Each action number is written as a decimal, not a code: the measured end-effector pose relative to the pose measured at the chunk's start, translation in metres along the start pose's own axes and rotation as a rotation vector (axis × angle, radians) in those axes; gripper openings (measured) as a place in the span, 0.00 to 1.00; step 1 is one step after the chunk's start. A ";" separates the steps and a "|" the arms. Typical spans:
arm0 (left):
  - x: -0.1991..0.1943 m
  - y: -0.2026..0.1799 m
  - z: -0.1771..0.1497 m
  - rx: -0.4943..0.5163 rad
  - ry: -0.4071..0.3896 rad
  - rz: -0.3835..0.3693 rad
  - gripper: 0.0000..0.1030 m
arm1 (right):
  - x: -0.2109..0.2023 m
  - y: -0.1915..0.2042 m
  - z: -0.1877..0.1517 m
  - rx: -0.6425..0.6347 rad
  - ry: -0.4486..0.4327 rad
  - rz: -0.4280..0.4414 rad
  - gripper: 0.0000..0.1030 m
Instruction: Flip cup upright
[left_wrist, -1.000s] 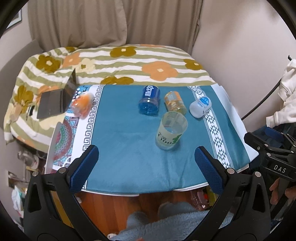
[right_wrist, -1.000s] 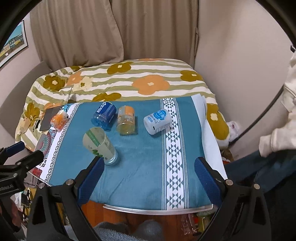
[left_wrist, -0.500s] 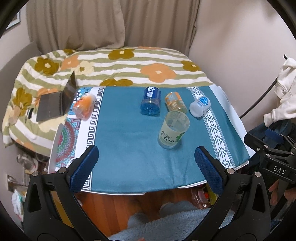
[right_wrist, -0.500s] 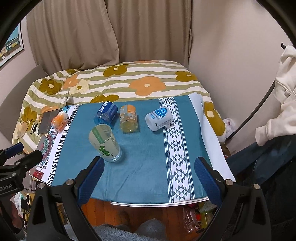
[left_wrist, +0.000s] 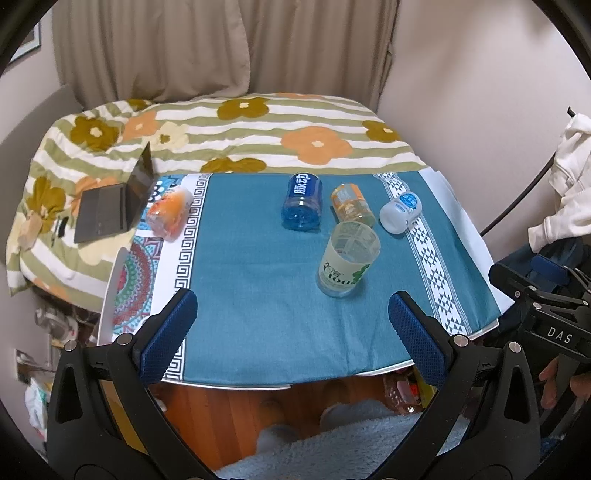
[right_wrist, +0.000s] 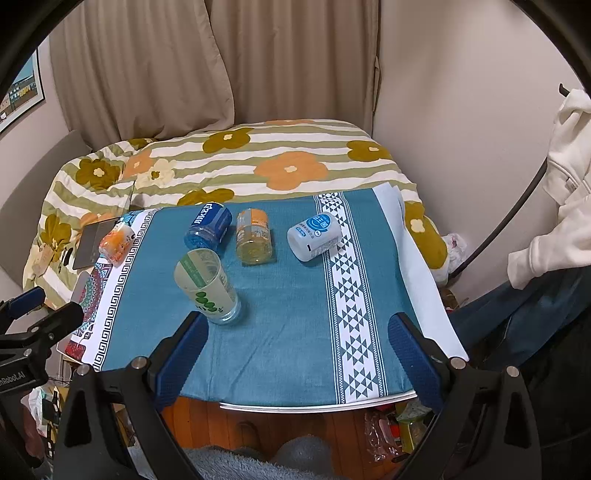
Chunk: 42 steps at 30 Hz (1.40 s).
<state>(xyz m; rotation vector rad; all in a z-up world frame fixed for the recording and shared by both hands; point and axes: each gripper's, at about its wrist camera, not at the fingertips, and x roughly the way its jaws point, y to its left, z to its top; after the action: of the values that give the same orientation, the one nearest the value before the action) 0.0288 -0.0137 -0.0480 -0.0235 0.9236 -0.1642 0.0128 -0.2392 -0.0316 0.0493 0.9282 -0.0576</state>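
Right wrist view: cup (right_wrist: 207, 291) stands upright on tablecloth (right_wrist: 295, 332), untouched.

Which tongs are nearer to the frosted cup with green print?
Right. The right tongs have their left finger just in front of the cup. The left tongs hang farther back, at the table edge, the cup beyond them.

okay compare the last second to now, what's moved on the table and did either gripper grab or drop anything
Nothing was grabbed or let go: the left gripper and right gripper are open and empty in every frame. Both have eased back and up a little, so the table shows more of its near edge. The frosted cup stands upright with its mouth up, as before, and the blue jar, orange jar and white bottle lie where they were.
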 end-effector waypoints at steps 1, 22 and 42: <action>0.000 0.000 0.000 -0.001 -0.001 0.001 1.00 | 0.000 0.000 0.000 0.000 0.001 0.000 0.94; 0.000 0.000 0.000 -0.007 -0.009 0.015 1.00 | 0.001 0.001 0.002 0.001 0.002 -0.001 0.94; 0.003 0.010 0.011 -0.047 -0.032 0.054 1.00 | 0.007 -0.004 0.008 -0.006 0.002 0.013 0.95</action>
<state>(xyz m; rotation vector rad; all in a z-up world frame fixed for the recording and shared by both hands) 0.0411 -0.0053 -0.0449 -0.0444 0.8950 -0.0918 0.0230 -0.2436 -0.0324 0.0503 0.9298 -0.0424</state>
